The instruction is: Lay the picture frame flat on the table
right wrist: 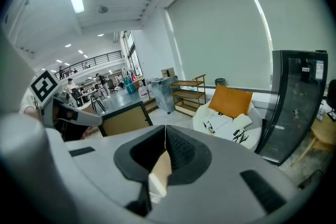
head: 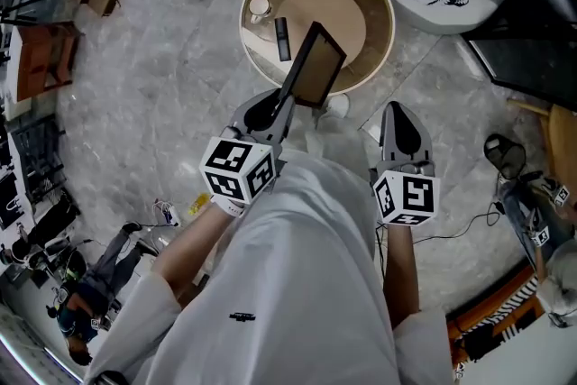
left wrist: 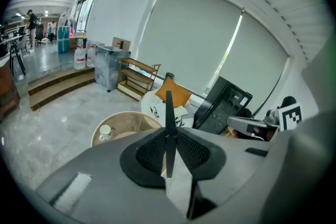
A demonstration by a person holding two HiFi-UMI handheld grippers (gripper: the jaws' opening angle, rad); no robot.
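**Head view:** the left gripper (head: 287,102) holds the frame (head: 314,66) by its lower edge, tilted, over the near rim of the round table (head: 386,24) at upper centre. The right gripper (head: 403,132) hangs at lower right. **Left gripper view:** the jaws pinch the frame's thin edge. **Right gripper view:** the jaws are together and empty. The step in hand appears to be placing. The next move calls for lowering the frame and tipping it flat, clear of the cup (head: 260,7).

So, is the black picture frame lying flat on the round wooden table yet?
No, the black picture frame is held tilted above the round wooden table by the left tool.
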